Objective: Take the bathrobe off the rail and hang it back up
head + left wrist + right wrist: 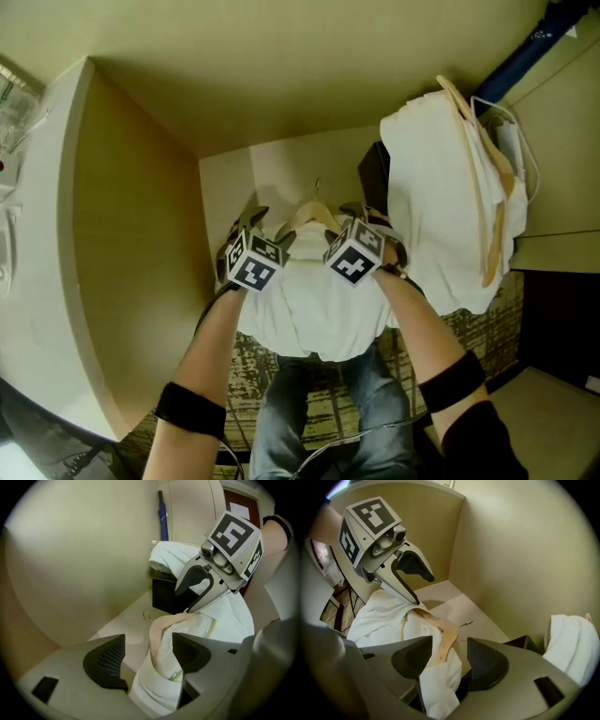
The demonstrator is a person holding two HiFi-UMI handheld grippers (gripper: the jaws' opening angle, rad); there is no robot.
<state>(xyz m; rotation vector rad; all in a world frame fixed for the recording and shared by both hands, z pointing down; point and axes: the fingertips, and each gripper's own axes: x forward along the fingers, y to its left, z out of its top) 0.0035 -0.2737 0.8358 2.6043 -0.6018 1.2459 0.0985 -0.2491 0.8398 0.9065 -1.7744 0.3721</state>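
Observation:
A white bathrobe (319, 300) on a wooden hanger (314, 217) sits low in the closet, off the rail, its hook (465, 624) over a pale shelf (126, 620). My left gripper (258, 225) is at the hanger's left shoulder and my right gripper (361, 217) at its right shoulder. In the left gripper view the jaws (149, 656) stand wide, with the robe's shoulder (161, 667) against one pad and clear of the other. The right gripper (449, 660) straddles the hanger arm (447, 637) and cloth with gaps beside them. Both are open.
A second white robe (441, 187) hangs on its own wooden hanger (492, 206) at the right. A dark box (168, 595) stands behind the shelf, with a blue umbrella (162, 522) in the corner. Closet walls (141, 234) close in on the left and at the back. Patterned carpet (253, 366) lies below.

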